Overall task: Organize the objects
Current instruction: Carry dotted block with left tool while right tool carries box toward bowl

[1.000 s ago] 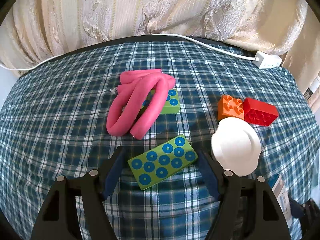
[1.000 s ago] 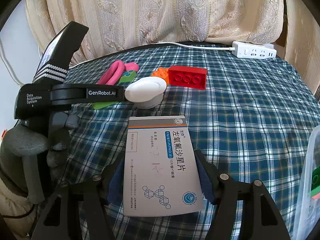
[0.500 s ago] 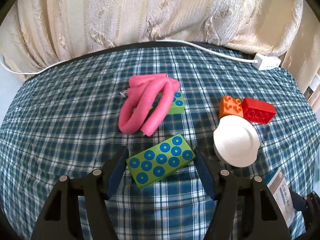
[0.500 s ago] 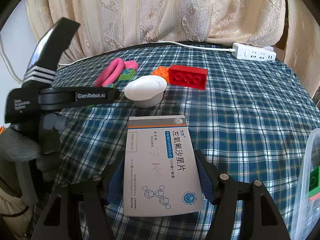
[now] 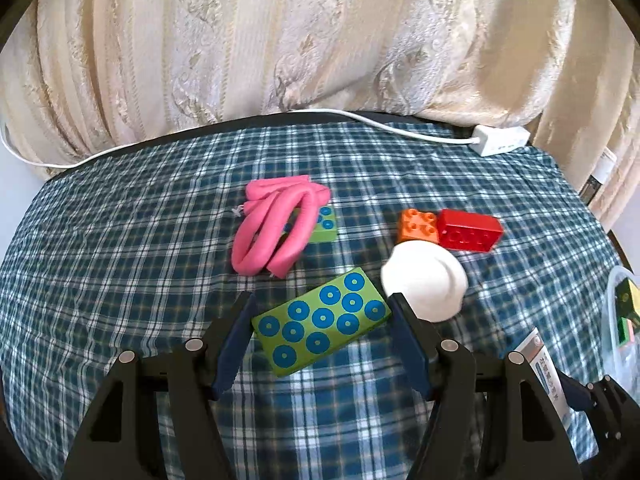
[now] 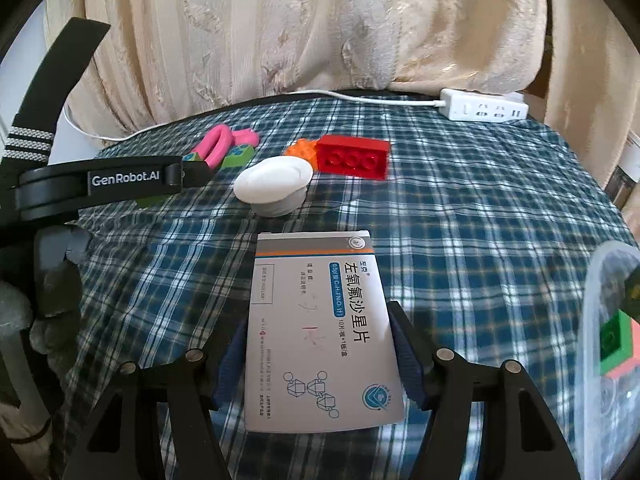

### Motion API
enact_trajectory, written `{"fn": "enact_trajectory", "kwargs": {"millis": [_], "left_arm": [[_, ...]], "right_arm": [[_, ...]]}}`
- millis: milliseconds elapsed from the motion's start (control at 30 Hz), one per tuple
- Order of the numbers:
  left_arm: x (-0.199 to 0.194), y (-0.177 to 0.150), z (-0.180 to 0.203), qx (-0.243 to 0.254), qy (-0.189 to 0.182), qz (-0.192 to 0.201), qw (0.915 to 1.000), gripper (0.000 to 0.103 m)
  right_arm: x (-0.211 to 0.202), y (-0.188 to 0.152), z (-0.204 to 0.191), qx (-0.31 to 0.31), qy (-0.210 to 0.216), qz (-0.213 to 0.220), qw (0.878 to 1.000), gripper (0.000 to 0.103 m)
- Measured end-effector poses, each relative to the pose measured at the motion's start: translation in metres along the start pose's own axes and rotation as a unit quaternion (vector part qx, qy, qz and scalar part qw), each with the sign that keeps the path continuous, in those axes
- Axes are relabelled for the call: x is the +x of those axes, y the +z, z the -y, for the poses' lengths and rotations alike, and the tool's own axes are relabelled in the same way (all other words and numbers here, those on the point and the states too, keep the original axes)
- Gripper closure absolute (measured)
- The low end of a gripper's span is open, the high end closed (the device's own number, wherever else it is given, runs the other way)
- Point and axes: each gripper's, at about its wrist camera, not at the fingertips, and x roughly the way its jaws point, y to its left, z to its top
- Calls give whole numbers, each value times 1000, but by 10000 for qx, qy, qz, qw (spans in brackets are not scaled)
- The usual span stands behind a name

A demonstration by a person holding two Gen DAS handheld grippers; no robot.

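Observation:
My left gripper point(image 5: 322, 322) is shut on a green block with blue dots point(image 5: 322, 322), held a little above the plaid tablecloth point(image 5: 120, 260). My right gripper point(image 6: 318, 340) is shut on a white medicine box point(image 6: 320, 332), also held above the cloth. On the cloth lie a pink foam tube point(image 5: 276, 228) over a second green block point(image 5: 326, 228), an orange brick point(image 5: 418, 226), a red brick point(image 5: 470, 230) and a white round lid point(image 5: 424, 286). The left gripper's body point(image 6: 100, 184) shows at the left of the right wrist view.
A clear plastic bin point(image 6: 612, 344) with blocks inside stands at the right edge; it also shows in the left wrist view point(image 5: 622, 320). A white power strip point(image 6: 484, 110) and its cable lie at the back edge before a cream curtain point(image 5: 320, 40).
My left gripper has lifted and drawn back with the green block, so the table objects look farther away. The right gripper holds the medicine box almost still.

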Motion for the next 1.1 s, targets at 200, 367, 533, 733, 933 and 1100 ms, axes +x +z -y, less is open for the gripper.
{"fn": "enact_trajectory", "kwargs": {"millis": [200,367,533,733,933,1100], "left_arm": [[-11,-3,17,214,-170,72,9996,35],[-16,-7,30,365,-280,61,9989,36],[-19,-12,43,476,-391,12,9981,35],[-26,-16,70,712,-557,2,9959,36],[-33,-20,104,1015,-806,-51,9916,36],[-36,-25,129,1226,-1001,-112,9873,36]], "right_arm": [[-30,-4,12,194,-152,306,9992,35],[-54,-9,33,448,-355,519,9970,35],[-80,-17,61,706,-655,723,9927,35],[-106,-31,102,1127,-1066,911,9837,35],[-127,-48,142,1536,-1514,1027,9710,35],[-143,-62,177,1896,-1931,1106,9563,35]]}}
